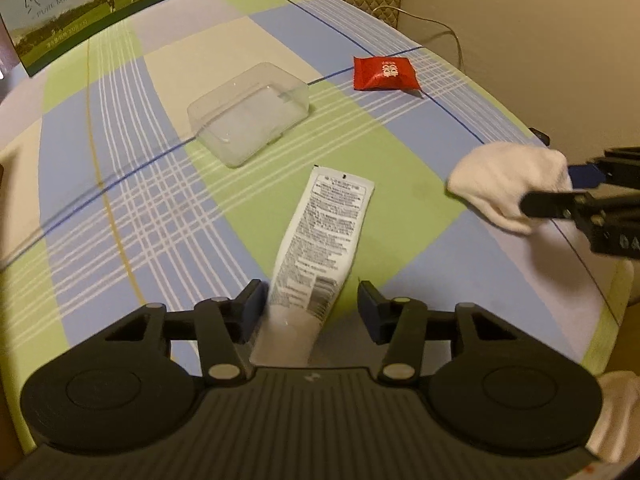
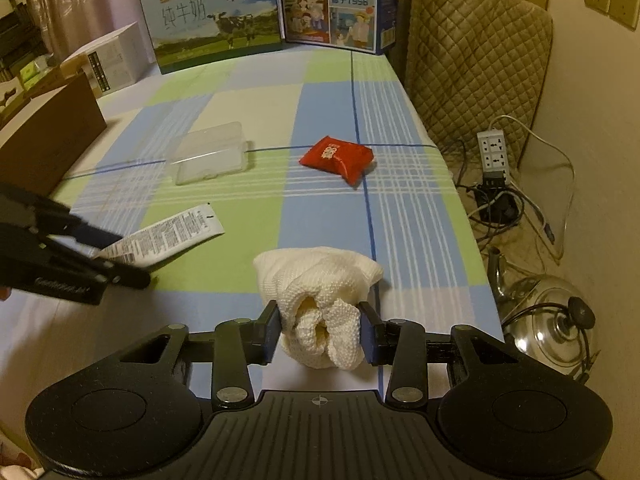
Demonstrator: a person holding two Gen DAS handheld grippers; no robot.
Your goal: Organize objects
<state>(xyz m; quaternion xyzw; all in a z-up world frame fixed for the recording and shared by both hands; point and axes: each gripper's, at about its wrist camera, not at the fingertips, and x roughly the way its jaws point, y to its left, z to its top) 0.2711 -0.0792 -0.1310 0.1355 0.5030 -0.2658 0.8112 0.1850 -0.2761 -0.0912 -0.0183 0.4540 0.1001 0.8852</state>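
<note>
Left claw [image 1: 312, 306] spread wide; right claw [image 2: 320, 332] clamped, both held low.

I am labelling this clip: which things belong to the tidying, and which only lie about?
Belong: clear box, white tube, red packet, white cloth, left gripper, right gripper.
Lying about: milk cartons, kettle, power strip.

Both cameras sit low over the checked tablecloth [image 1: 120, 200], each looking forward along its own fingers. The left view faces up the table from close in; the right view looks from further right. Both share the clear box [image 1: 250, 112] [image 2: 210, 152] and red packet [image 1: 386, 73] [image 2: 338, 156].
</note>
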